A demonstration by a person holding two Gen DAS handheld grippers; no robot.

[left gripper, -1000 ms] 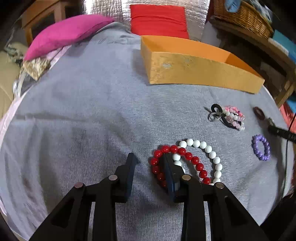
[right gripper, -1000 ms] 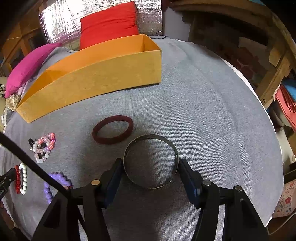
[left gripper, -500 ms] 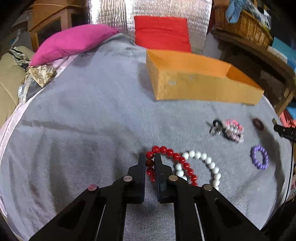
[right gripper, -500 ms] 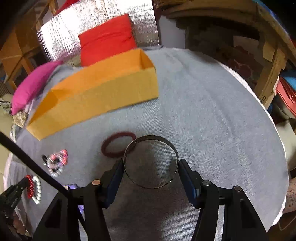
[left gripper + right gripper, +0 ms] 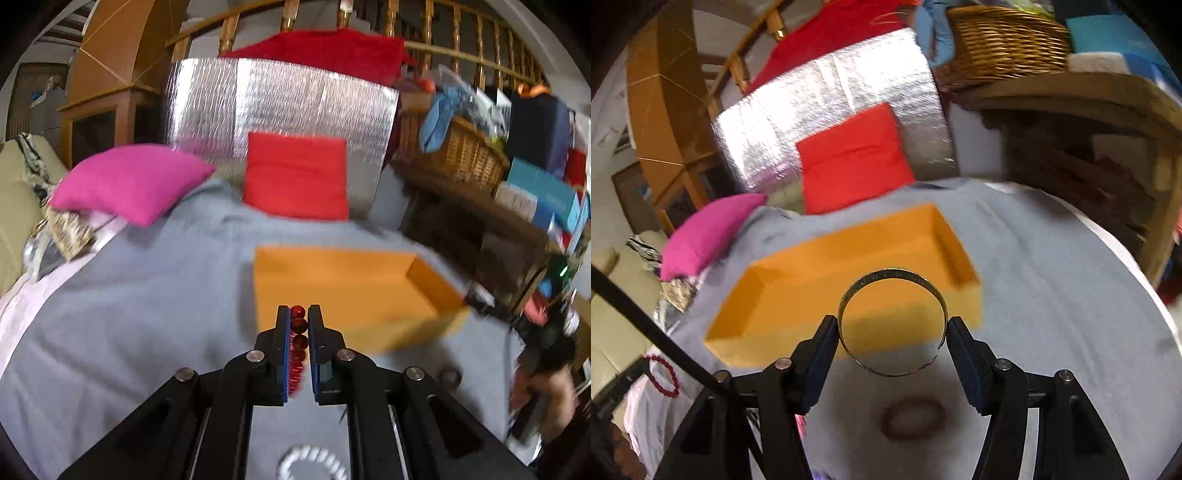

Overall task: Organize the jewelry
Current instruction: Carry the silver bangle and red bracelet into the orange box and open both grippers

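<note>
1. Spreading under everything, a grey-covered desk (image 5: 140, 302) carries the orange box (image 5: 351, 291), which lies ahead of both grippers with its long axis running across each view and its open top facing up.
2. Judged from both views, the box is the drop place for the pieces now carried, and the coming move turns on getting each piece past the near wall and over the cavity.
3. The right gripper (image 5: 892, 332) is seen with its jaws held wide, clamped on the outer sides of the gold bangle (image 5: 892, 275); the bangle is carried nearly flat, its far rim already in front of the box's near wall, so the right side is judged the nearer one.
4. The left gripper (image 5: 298, 325) has its jaws almost closed, pinching the red beads (image 5: 298, 326), which run in a line along the jaws and hang below them; the box's near left corner lies just ahead.
5. A white bead bracelet (image 5: 310, 459) left on the desk below is shown only by the left view.
6. A dark red ring (image 5: 912, 419) on the desk, and the red loop dangling at far left, are shown only by the right view.
</note>
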